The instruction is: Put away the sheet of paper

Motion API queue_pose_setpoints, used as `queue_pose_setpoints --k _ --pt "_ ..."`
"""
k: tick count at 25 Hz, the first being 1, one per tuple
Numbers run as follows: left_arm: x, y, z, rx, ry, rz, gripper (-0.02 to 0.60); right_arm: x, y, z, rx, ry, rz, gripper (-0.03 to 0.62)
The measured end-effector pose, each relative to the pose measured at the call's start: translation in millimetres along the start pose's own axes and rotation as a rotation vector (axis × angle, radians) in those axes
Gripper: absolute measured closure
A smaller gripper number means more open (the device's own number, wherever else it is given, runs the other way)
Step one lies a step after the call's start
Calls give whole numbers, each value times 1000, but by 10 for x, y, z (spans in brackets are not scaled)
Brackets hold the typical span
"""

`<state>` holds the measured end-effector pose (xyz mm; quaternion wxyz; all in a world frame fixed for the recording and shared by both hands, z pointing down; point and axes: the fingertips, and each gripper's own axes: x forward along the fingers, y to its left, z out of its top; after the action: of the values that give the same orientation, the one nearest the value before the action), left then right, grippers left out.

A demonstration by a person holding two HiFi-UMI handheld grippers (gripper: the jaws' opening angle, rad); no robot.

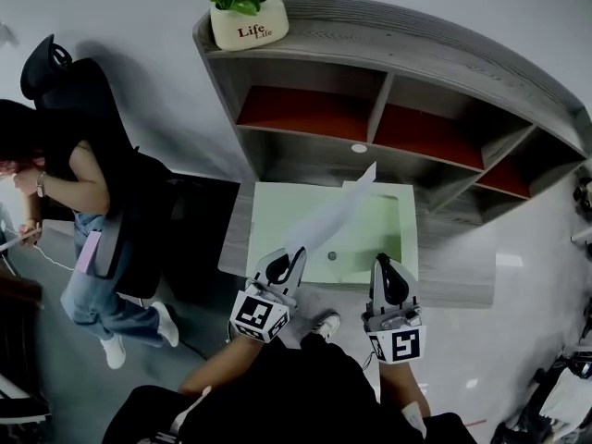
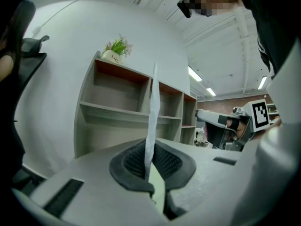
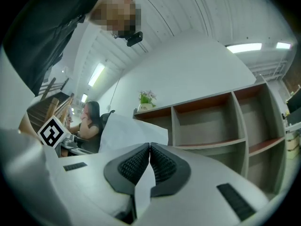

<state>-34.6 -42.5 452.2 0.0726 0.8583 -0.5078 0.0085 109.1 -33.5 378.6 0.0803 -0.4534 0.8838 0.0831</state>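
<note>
A white sheet of paper point(image 1: 335, 213) stands on edge above the pale green table top point(image 1: 274, 213), slanting up toward the shelf unit. My left gripper point(image 1: 294, 253) is shut on its near end. In the left gripper view the sheet point(image 2: 152, 108) rises as a thin strip out of the shut left gripper point(image 2: 149, 150). My right gripper point(image 1: 383, 263) is to the right of the sheet, apart from it, shut with nothing in it. In the right gripper view the jaws of the right gripper point(image 3: 149, 148) meet, and the paper point(image 3: 126, 131) shows to their left.
A grey wooden shelf unit point(image 1: 381, 107) with red-backed open compartments stands behind the table. A potted plant point(image 1: 248, 24) sits on its top left corner. At the left, a person point(image 1: 92, 202) stands beside a black chair point(image 1: 46, 67).
</note>
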Motion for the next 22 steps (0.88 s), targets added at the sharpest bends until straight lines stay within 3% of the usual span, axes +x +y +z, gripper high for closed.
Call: queue_pose_setpoints --k 5,14,22 --pt "21 117 -95 -37 26 38 575 38 -78 -105 26 19 13 569" --pt "40 424 -437 -130 124 11 575 266 -55 -340 2 89 -20 569" --pt "-56 836 -901 -337 225 -17 575 384 91 -541 -5 146 -37 569"
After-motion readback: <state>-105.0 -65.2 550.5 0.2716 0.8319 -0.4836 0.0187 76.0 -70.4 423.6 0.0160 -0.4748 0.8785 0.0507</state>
